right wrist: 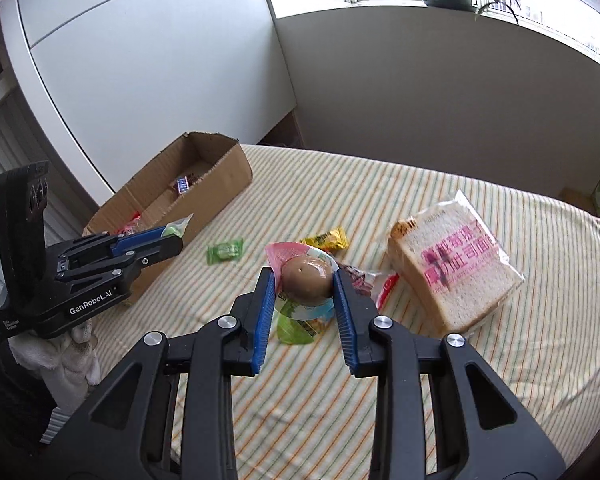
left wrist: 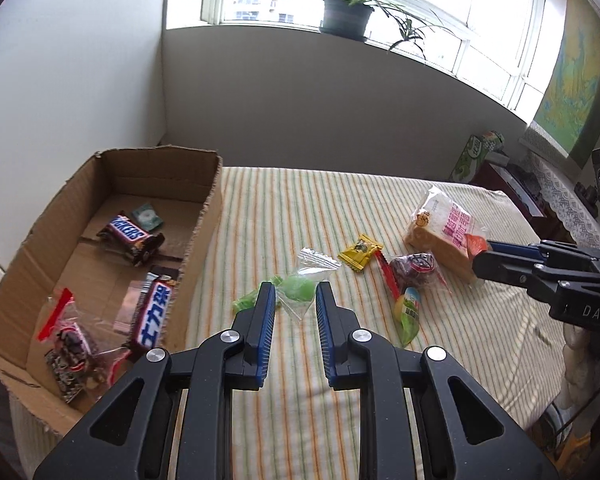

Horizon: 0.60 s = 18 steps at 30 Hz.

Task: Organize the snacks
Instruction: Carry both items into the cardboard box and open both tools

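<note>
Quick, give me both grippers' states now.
Left gripper: shut on the green candy bag.
Right gripper: shut on the packaged egg.

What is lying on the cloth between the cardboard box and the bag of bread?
Small snacks: a green candy, a yellow packet and a dark-filled bag, seen in both wrist views.

Cardboard box (left wrist: 204, 216) stands left of bread pack (left wrist: 444, 232) on table (left wrist: 480, 340).

bare striped cloth (left wrist: 284, 208), cardboard box (left wrist: 210, 216) leftward
</note>
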{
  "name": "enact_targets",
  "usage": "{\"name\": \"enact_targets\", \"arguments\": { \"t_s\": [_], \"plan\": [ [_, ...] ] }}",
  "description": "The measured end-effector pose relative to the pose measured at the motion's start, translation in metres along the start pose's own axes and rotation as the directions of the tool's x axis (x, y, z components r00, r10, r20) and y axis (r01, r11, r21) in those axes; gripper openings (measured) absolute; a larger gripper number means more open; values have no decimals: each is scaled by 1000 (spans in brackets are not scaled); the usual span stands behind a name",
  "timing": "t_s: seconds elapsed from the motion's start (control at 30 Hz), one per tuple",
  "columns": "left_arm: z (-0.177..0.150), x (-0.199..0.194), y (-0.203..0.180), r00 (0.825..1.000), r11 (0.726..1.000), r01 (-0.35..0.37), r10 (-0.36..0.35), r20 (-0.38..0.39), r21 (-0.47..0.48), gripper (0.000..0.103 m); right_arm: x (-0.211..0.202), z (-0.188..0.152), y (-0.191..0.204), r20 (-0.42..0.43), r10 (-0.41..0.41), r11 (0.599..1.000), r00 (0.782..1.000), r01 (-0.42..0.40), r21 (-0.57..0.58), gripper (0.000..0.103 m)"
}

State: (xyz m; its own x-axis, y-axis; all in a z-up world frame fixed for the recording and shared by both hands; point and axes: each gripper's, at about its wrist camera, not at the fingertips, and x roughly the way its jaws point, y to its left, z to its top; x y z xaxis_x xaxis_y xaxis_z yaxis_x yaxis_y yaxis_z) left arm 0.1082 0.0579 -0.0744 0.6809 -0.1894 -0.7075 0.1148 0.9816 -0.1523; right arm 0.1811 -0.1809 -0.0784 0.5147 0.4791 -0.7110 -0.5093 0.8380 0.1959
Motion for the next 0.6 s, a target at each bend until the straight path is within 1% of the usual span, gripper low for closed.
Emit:
{"name": "enact_targets", "arguments": {
  "t_s": [0.3,0.5,0.6],
  "plan": [
    [-1,-24,42,996,995,-71,74,41,-74,19,9,40,43,32,51,996,998,-49,-75,30],
    [-5,-37,72,991,985,-117,124,55,-125,19,35,65,71,15,96,991,995,-94,-93,30],
    [-8,-40,88,987,978,-139,149,54,-153,19,49,76,87,4,108,987,994,-106,-121,30]
  ]
}}
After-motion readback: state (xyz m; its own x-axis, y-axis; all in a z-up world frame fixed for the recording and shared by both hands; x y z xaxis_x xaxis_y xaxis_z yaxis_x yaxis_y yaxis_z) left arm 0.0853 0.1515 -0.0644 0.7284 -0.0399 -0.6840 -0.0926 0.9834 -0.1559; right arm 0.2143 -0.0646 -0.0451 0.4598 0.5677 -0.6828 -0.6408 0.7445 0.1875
